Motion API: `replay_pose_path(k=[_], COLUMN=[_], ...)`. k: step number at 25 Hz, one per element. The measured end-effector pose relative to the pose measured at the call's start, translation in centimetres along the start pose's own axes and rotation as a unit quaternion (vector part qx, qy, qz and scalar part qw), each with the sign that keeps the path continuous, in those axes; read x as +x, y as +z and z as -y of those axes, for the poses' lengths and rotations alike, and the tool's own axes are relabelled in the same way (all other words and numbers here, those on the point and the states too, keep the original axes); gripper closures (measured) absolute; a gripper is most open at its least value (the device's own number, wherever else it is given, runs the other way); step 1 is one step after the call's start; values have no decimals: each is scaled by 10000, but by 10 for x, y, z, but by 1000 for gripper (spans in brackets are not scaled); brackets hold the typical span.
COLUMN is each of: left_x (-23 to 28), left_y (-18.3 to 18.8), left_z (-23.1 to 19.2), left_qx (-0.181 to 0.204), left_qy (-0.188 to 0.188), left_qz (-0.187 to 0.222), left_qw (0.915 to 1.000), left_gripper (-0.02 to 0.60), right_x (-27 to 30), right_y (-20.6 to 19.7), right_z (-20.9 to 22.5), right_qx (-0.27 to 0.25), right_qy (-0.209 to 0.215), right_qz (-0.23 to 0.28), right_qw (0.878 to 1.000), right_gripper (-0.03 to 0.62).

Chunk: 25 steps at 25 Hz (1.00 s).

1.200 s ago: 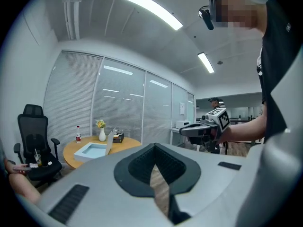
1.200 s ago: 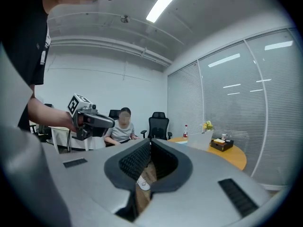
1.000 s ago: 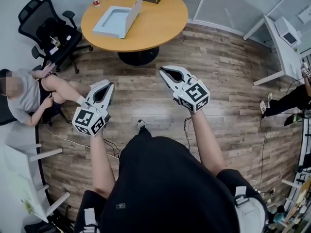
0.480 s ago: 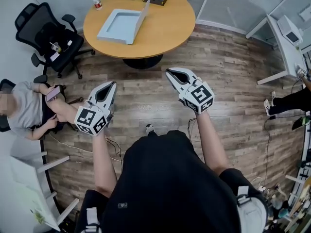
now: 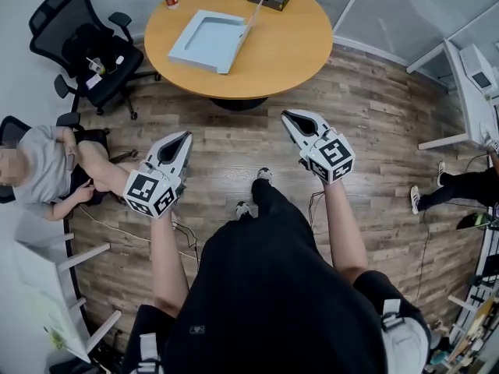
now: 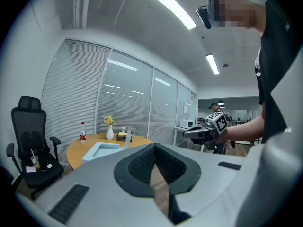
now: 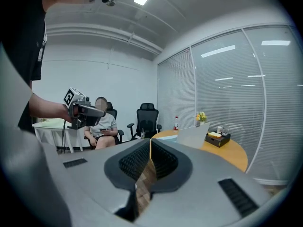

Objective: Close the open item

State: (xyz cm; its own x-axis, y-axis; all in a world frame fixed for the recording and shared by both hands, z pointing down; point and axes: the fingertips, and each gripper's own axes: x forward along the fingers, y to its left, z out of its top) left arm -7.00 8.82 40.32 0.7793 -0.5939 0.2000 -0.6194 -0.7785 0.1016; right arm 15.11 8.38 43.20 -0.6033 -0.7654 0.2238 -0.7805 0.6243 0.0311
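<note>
Left gripper (image 6: 154, 146): jaws shut tip to tip, nothing between. Right gripper (image 7: 150, 142): same, empty.

Head view only: laptop (image 5: 207, 37) seen from above, upper centre of frame, on round table (image 5: 300, 49), well apart from both grippers. Gripper views: laptop seen from side, lid upright.

Against earlier frame: table sits lower in head view, both grippers nearer to it.

Laptop: pale blue, open, base flat, lid steep at right edge of base.
</note>
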Motion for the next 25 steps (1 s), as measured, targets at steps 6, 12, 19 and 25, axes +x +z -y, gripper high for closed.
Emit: replay_pose_path(k=[6,12,19,25], left_x=[25,60,98,116], left_y=[11,20,32,33], left_z=[-39,-71,-102,-118], left_qx=[-72,-123,-206,-259], left_qy=[260,515,838,1138], left_qz=[26,1,-22,-47], left_qw=[9996,9986,9963,9932], left_gripper=[575,575,575,575], right_x=[37,72,109,134], right_y=[2,2,4,0], right_z=[41,93,147,181], right_qx=[-18,12,20,35], right_qy=[140,264,506,671], right_qz=[-75,-93,-172,-203], right_qw=[9999,9996,9986,9975], right_gripper=[586,586,586,586])
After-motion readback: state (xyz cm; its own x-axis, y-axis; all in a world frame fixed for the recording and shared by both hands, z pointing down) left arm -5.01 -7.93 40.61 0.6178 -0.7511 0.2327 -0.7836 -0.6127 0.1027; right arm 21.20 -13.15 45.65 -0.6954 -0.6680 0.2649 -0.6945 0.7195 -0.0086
